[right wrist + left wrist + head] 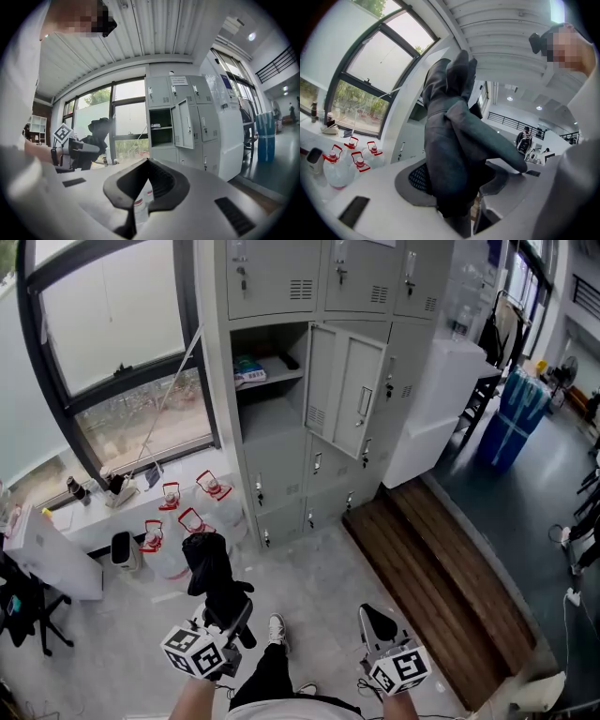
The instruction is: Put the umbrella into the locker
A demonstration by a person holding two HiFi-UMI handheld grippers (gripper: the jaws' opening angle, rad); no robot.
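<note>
Black fabric, folded: the umbrella [208,563] stands roughly upright in the left gripper [232,615], near left in the scene, over the pale floor [319,577]

- Left gripper: jaws pinch the umbrella low on its bundle, one pad on each side of the cloth. In the left gripper view the fabric fills the gap between them and rises well above the tips
- Right gripper [147,161]: near right, level with the left one. Its tips are pressed together with nothing between them
- Grey metal locker bank [281,474]: far centre. One compartment [267,413] stands open, its door [347,390] swung out to the right. A shelf inside carries a blue-and-white item [248,371]; what it is I cannot tell. The other doors are closed
- Umbrella is outside the locker, well apart from the open compartment and nearer than it
- Clear water bottles [169,554] with red caps and handles sit on the floor at far left, under the window [122,334], just beyond the umbrella
- Dark wooden strip [441,587] runs along the floor to the right of the locker base
- One shoe [277,629] of the person shows between the two grippers
</note>
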